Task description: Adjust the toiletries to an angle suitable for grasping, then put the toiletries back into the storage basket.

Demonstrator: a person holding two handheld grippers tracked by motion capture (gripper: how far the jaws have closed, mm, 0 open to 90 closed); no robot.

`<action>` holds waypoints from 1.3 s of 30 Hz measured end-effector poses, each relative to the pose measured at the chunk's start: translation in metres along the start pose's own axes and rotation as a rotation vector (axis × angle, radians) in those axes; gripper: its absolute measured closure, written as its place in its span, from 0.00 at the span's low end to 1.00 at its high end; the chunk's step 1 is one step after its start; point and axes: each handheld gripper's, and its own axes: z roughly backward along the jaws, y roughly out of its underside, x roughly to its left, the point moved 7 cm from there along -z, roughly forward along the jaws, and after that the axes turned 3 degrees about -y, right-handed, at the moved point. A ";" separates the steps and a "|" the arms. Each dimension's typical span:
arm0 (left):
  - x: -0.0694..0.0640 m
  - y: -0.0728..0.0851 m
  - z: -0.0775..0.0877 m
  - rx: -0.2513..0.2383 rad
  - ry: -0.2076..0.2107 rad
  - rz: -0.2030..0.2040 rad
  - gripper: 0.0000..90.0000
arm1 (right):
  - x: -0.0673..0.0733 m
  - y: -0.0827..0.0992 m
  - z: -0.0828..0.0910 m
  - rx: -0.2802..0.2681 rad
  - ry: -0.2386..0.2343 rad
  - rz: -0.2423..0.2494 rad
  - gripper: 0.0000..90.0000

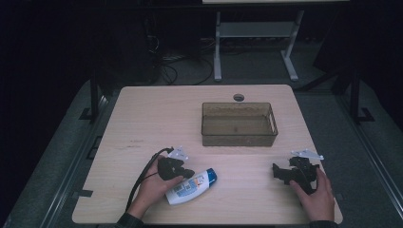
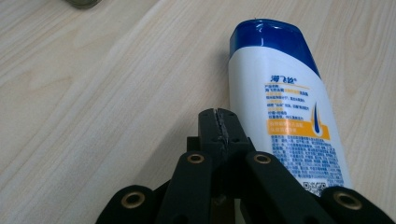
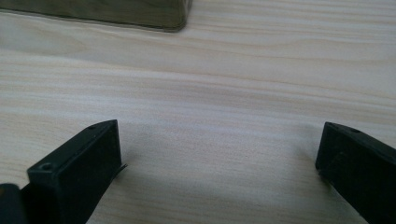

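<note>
You've got a light wood desk (image 1: 142, 118) with a small round cable hole (image 1: 238, 97) near its far edge. Just in front of that hole sits a smoky see-through bin (image 1: 239, 124), rectangular, nothing in it that I can make out. A white shampoo bottle (image 1: 191, 186) with a blue cap lies flat on its side near your edge, cap pointing toward the bin. Behind the desk you can see grey carpet, a tangle of black cables (image 1: 178, 64) and the white legs of another table (image 1: 254, 42).
</note>
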 end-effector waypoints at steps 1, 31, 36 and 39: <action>0.001 0.000 0.001 -0.001 -0.003 0.004 1.00 | 0.000 0.000 0.000 0.000 0.000 0.000 0.00; -0.007 -0.032 0.034 -0.050 -0.041 -0.032 0.38 | 0.000 -0.001 -0.001 -0.001 0.000 0.000 0.00; -0.015 -0.039 0.029 -0.033 -0.032 -0.051 0.31 | 0.000 -0.001 -0.001 -0.001 0.000 -0.001 0.00; -0.017 -0.042 0.025 -0.022 -0.040 -0.055 0.27 | 0.000 -0.001 -0.001 -0.001 0.000 -0.001 0.00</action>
